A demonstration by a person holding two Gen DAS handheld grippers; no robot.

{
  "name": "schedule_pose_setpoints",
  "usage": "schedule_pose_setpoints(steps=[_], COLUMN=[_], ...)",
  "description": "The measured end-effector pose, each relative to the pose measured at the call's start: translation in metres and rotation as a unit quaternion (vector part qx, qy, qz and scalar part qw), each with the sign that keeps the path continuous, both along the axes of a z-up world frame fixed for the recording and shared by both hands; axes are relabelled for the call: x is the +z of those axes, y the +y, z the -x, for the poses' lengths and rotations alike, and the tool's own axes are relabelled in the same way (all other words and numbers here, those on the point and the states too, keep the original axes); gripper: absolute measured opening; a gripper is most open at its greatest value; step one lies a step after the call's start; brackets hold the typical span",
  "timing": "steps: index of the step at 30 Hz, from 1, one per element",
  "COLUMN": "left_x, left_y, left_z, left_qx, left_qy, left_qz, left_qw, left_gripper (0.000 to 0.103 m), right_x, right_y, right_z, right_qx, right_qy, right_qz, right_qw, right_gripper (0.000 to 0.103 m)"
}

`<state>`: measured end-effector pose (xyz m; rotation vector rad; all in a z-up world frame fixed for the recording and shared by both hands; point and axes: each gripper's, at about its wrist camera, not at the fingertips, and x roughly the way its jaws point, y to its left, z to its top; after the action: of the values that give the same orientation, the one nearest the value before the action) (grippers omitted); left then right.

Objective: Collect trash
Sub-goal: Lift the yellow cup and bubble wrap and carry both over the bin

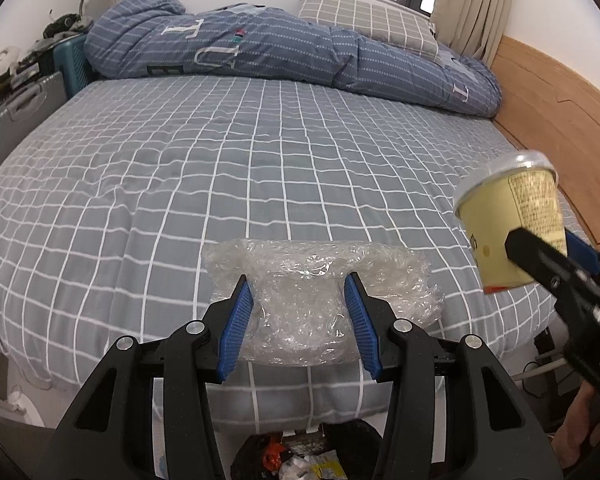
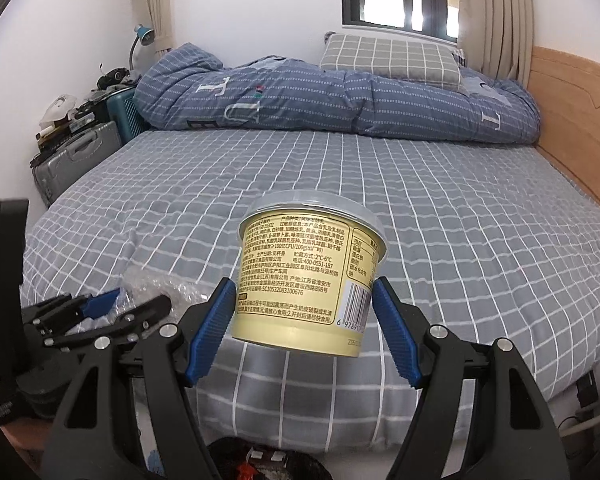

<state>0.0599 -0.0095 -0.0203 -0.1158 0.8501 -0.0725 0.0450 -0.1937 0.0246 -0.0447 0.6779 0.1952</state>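
My left gripper (image 1: pixel 298 286) is shut on a crumpled clear plastic wrap (image 1: pixel 308 300) and holds it over the near edge of the bed. My right gripper (image 2: pixel 303 290) is shut on a pale yellow yogurt cup (image 2: pixel 304 272) with a clear lid, held upright above the bed's near edge. The cup also shows at the right of the left wrist view (image 1: pixel 508 220). The left gripper and the wrap (image 2: pixel 152 284) show at the lower left of the right wrist view. A black trash bin (image 1: pixel 308 456) with wrappers inside sits on the floor below both grippers.
The bed (image 1: pixel 220 152) has a grey checked sheet. A folded blue quilt (image 1: pixel 260 48) and a checked pillow (image 1: pixel 372 20) lie at the far side. A wooden headboard (image 1: pixel 560 112) stands at the right. A grey case (image 1: pixel 16 128) and clutter stand at the left.
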Motion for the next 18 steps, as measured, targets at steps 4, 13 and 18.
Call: schedule_pose_setpoints(steps=[4,13,18], left_x=[0.001,-0.006,-0.011], left_y=[0.001,-0.003,-0.007], left_z=[0.019,0.056,0.075], left_qx=[0.002,-0.003,-0.005], left_qy=[-0.001,0.008,0.016], left_qz=[0.0,0.005,0.007], left_qw=[1.0,1.0,0.9998], left_gripper=[0.047,0.047,0.047], right_x=[0.0,-0.006,-0.011], right_y=[0.001,-0.001,-0.003], right_z=[0.013,0.047,0.063], right_qx=[0.002,0.005,0.006], right_qy=[-0.001,0.008,0.012], right_qz=[0.001,-0.003,-0.003], right_qw=[1.0,1.0,1.0], right_gripper=[0.068,0.068,0.068])
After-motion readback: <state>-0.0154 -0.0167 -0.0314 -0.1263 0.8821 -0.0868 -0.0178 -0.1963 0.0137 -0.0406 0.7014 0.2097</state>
